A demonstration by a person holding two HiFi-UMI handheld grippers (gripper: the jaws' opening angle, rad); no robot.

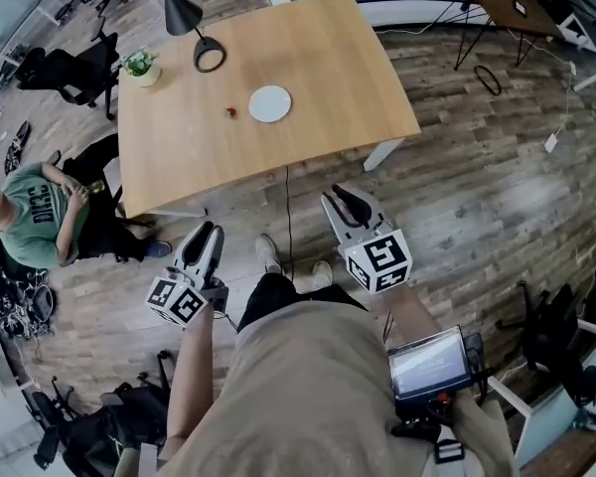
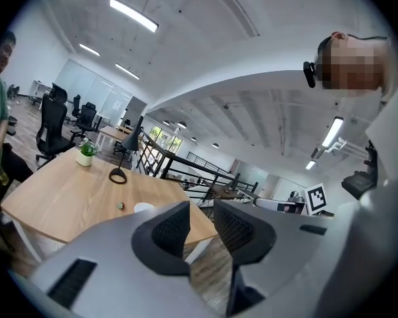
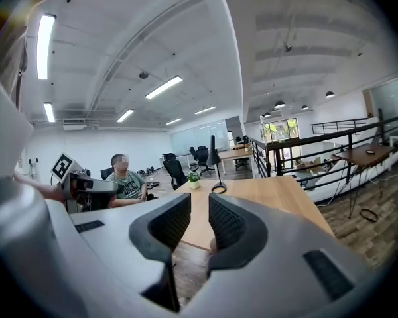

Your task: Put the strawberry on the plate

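Note:
A small red strawberry [image 1: 231, 111] lies on the wooden table [image 1: 328, 68], just left of a round white plate [image 1: 270, 103]. Both grippers hover over the floor in front of the table's near edge, well short of the two objects. My left gripper [image 1: 211, 231] is open with nothing between its jaws. My right gripper [image 1: 345, 197] is also open, by a narrow gap, and empty. In the left gripper view the strawberry [image 2: 121, 206] and the plate [image 2: 144, 207] show beyond the left gripper [image 2: 202, 207]. The right gripper view shows the right gripper [image 3: 200, 201] before the table; strawberry and plate are hidden there.
A black desk lamp [image 1: 207, 53] and a small potted plant [image 1: 141, 66] stand at the table's far left. A person in a green shirt [image 1: 35, 212] sits left of the table beside office chairs [image 1: 74, 68]. More desks and a railing lie beyond.

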